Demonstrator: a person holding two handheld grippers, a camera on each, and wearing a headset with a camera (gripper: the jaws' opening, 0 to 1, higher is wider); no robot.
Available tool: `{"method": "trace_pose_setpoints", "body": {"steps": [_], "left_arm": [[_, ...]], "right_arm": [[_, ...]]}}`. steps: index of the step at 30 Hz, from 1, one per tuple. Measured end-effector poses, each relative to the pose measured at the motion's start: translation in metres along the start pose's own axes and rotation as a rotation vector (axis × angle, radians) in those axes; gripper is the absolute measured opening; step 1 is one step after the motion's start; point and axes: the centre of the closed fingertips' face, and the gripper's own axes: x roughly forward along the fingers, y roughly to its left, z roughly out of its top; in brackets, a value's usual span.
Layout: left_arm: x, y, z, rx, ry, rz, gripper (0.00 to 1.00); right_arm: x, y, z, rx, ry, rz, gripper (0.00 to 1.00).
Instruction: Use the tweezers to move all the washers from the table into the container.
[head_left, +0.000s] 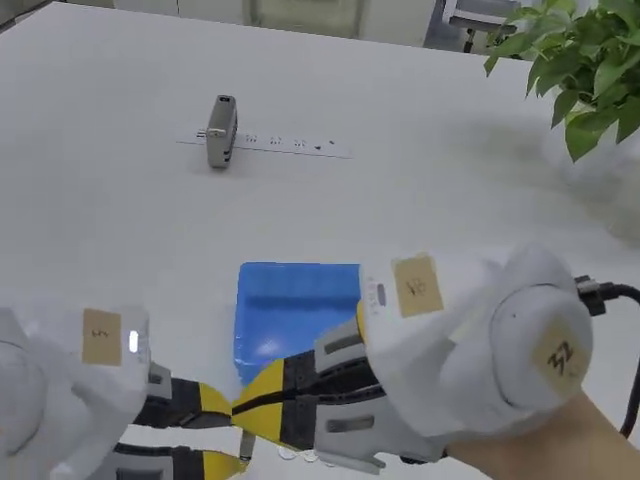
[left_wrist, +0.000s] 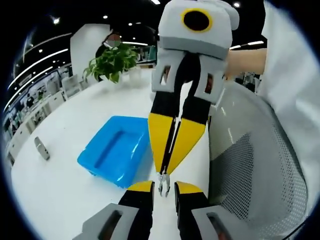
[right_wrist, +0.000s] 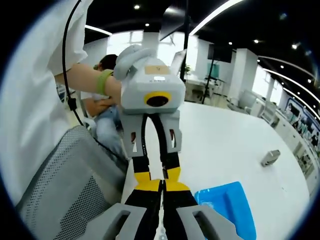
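Some washers: on table by container.
Right gripper: clenched on tweezers.
Left gripper: parted around tweezers' tip.
Technique: tips to be squared, then lowered flat onto one washer.

White surface, potted plant at far right corner. Grey mesh chair alongside. Open office beyond, dark ceiling with recessed lights and strip lighting.

Blue, white, yellow and black in play!
Blue container on white counter; left tool and right tool yellow-and-black jawed, white-bodied; silver tweezers; green plant at one o'clock.
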Motion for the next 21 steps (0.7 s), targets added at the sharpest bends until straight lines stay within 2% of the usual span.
{"method": "trace_pose_setpoints", "body": {"steps": [3,4,5,6,9,12,15,18,21], "left_arm": [[-0.007,-0.001,0.012,0.014,-0.047,-0.026,0.06],[-0.007,0.001,0.009,0.012,-0.033,-0.022,0.04],[-0.005,0.001,0.007,0.006,-0.020,-0.034,0.04],[-0.005,-0.001,0.000,0.001,0.013,-0.061,0.02],[-0.004,0.001,0.001,0.023,0.009,-0.056,0.02],[-0.004,-0.001,0.001,0.031,0.007,-0.060,0.02],[-0.004,0.001,0.000,0.029,-0.006,-0.064,0.01],[-0.005,0.004,0.001,0.025,-0.019,-0.061,0.01],[-0.004,0.004,0.004,0.043,-0.031,-0.069,0.01]], "right_arm": [[0.005,-0.001,0.003,0.005,-0.012,0.004,0.00],[0.006,0.001,0.004,0.011,-0.018,0.018,0.00],[0.007,0.000,0.004,0.016,-0.020,0.009,0.00],[0.008,-0.001,0.004,0.028,-0.032,0.001,0.00],[0.014,0.001,-0.005,0.042,-0.006,-0.006,0.00],[0.011,0.001,-0.005,0.110,-0.064,-0.027,0.00],[0.008,-0.003,-0.022,0.172,-0.043,-0.083,0.06],[0.006,-0.001,-0.036,0.233,-0.026,-0.101,0.18],[0.008,0.006,-0.058,0.260,0.019,-0.112,0.25]]}}
